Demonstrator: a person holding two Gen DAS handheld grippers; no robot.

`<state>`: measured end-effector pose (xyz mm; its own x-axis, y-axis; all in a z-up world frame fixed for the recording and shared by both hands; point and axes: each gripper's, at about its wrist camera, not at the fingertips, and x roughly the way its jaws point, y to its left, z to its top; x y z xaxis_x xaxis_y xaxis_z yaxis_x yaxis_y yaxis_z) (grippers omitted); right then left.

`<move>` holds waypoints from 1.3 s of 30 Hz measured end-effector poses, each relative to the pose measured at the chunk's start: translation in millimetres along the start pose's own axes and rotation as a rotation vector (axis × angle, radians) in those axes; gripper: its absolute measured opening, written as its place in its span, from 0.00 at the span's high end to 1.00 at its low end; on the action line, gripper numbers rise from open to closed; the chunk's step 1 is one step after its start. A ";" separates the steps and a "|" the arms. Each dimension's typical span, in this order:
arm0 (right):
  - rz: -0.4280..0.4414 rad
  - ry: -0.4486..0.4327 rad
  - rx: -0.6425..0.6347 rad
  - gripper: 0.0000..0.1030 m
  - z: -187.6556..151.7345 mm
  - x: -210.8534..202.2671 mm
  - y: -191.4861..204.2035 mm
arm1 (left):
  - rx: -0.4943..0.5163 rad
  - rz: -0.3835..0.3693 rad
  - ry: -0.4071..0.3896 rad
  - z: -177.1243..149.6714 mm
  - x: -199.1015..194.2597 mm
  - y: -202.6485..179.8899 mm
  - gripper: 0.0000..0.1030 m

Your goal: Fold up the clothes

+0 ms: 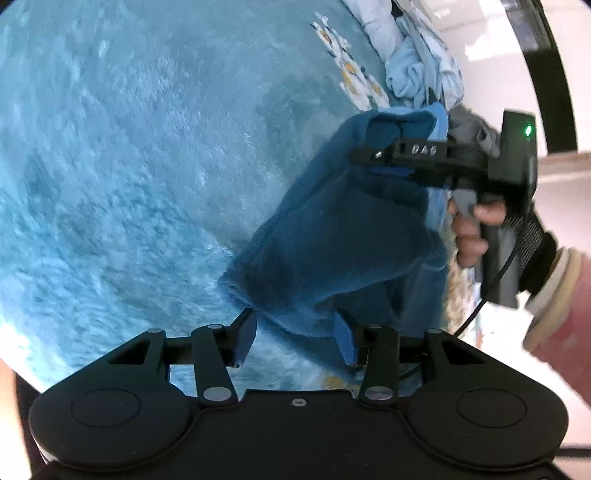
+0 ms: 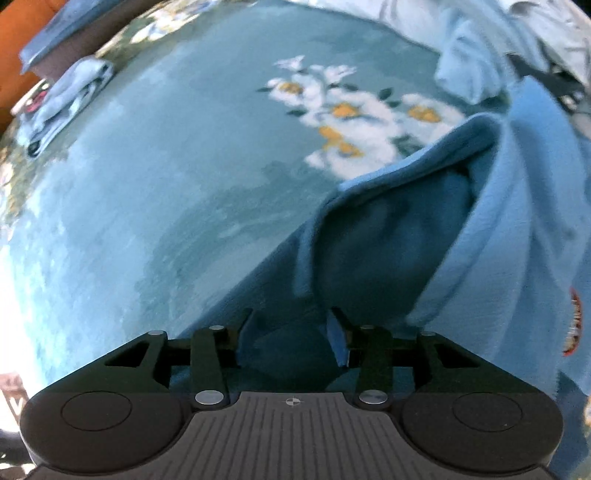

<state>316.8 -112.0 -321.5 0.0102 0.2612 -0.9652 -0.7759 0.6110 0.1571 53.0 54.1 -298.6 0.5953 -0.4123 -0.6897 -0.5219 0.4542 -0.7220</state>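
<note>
A blue garment (image 1: 332,236) lies bunched on the teal fleece blanket (image 1: 129,166). My left gripper (image 1: 295,338) is open just above the garment's near edge, jaws apart, nothing between them. The right gripper (image 1: 388,162) shows in the left wrist view, reaching from the right with its fingers against a raised fold of the garment. In the right wrist view the right gripper (image 2: 291,339) has its jaws apart with the garment (image 2: 388,251) lying between and beyond them, its collar or hem edge lifted.
A heap of light blue clothes (image 1: 417,62) sits at the far right of the blanket, near white daisy prints (image 2: 354,110). A folded pale blue item (image 2: 70,99) lies at the far left edge. An orange surface (image 2: 18,33) is beyond it.
</note>
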 end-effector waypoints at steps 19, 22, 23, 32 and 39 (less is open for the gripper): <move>0.014 0.028 -0.017 0.78 22.7 1.8 -11.1 | -0.016 -0.095 -0.076 0.8 8.8 -1.0 0.76; -0.010 0.035 -0.040 0.77 20.2 1.8 -12.3 | -0.027 -0.078 -0.066 -4.3 8.1 2.9 0.71; -0.008 0.045 -0.037 0.76 19.1 4.6 -12.5 | -0.036 -0.064 -0.058 -5.8 8.8 5.4 0.71; 0.055 0.094 -0.077 0.66 20.2 12.9 -5.3 | -0.076 -0.075 -0.062 -7.5 5.6 18.7 0.64; 0.123 0.086 -0.043 0.68 25.5 11.3 -13.0 | -0.075 -0.101 -0.077 -6.6 9.0 18.7 0.64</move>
<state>343.1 -98.0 -329.1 -0.1395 0.2663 -0.9537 -0.7944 0.5449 0.2684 44.5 53.7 -318.7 0.6908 -0.3898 -0.6089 -0.4995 0.3517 -0.7917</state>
